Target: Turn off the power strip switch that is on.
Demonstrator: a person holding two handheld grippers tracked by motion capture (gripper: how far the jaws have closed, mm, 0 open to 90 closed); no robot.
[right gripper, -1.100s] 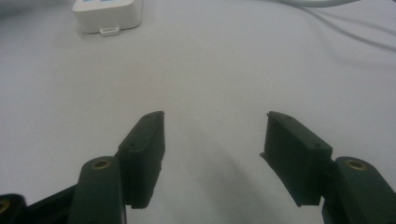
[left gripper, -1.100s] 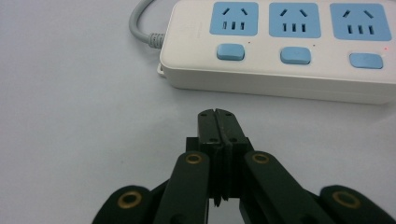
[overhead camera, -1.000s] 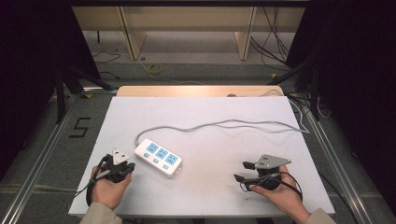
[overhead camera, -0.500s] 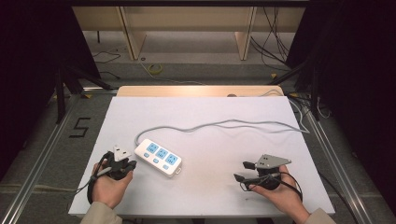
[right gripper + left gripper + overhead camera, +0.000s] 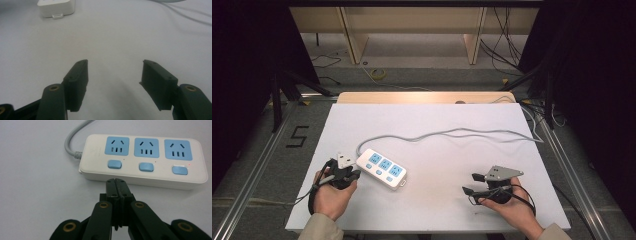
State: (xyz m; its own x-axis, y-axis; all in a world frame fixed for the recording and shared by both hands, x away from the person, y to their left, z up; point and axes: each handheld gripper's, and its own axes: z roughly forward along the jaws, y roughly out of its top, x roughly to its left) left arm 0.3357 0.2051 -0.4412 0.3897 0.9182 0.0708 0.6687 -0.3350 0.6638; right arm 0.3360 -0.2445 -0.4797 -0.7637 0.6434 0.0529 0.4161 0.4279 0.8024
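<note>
our left gripper [image 5: 116,181] has its two black jaws pressed flat together with nothing between them, and its tips sit just short of the near long side of the white power strip [image 5: 147,162], in front of the stretch between the first and second blue switches; from the left gripper view we cannot tell whether the tips touch the casing. in the high view the left gripper [image 5: 343,176] lies at the near left of the white table [image 5: 437,130], held in our left hand [image 5: 331,197], just beside the left end of the power strip [image 5: 382,168]. the strip lies flat, at a slant, with three blue sockets on top and a blue switch below each; a small red light shows by the rightmost switch in the left gripper view. its grey cable [image 5: 462,134] leaves the left end, curves up and runs across the table toward the far right edge. our right gripper [image 5: 476,184] rests at the near right in our right hand [image 5: 512,207], well apart from the strip, with the grey three-cornered plate on top of it. in the right gripper view its jaws stand wide apart over bare table, holding nothing, and the right gripper [image 5: 113,82] points toward the end of the power strip [image 5: 56,7] far off at the top left.
</note>
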